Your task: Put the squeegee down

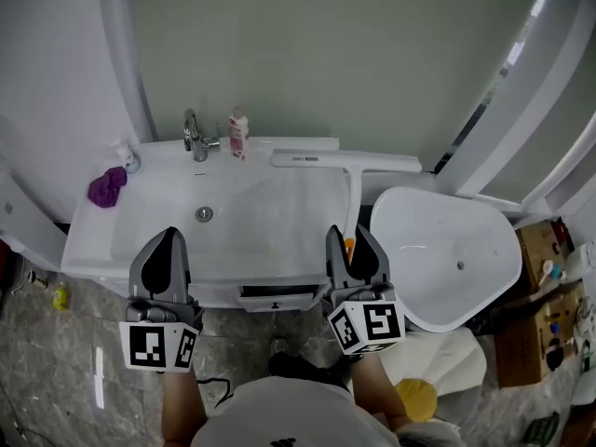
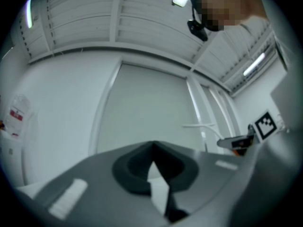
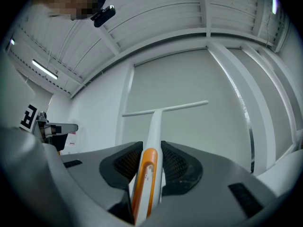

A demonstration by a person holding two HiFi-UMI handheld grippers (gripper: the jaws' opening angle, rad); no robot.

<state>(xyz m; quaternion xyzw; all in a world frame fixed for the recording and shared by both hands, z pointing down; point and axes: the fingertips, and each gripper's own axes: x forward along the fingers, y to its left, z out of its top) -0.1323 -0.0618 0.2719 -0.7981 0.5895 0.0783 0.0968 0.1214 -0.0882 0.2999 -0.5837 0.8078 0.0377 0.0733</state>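
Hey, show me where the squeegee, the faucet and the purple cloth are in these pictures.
squeegee [image 1: 354, 164]: head view, middle of its white blade bar, where the handle joins.
faucet [image 1: 194, 138]: head view, on the chrome spout.
purple cloth [image 1: 107, 187]: head view, centre of the bunched cloth.

There is one squeegee [image 1: 353, 194], one sink [image 1: 261, 203], one tap [image 1: 194, 136], one bottle [image 1: 238, 134], one purple cloth [image 1: 107, 187], one tub [image 1: 447, 259] and two grippers: the left gripper [image 1: 169, 237] and the right gripper [image 1: 356, 237].
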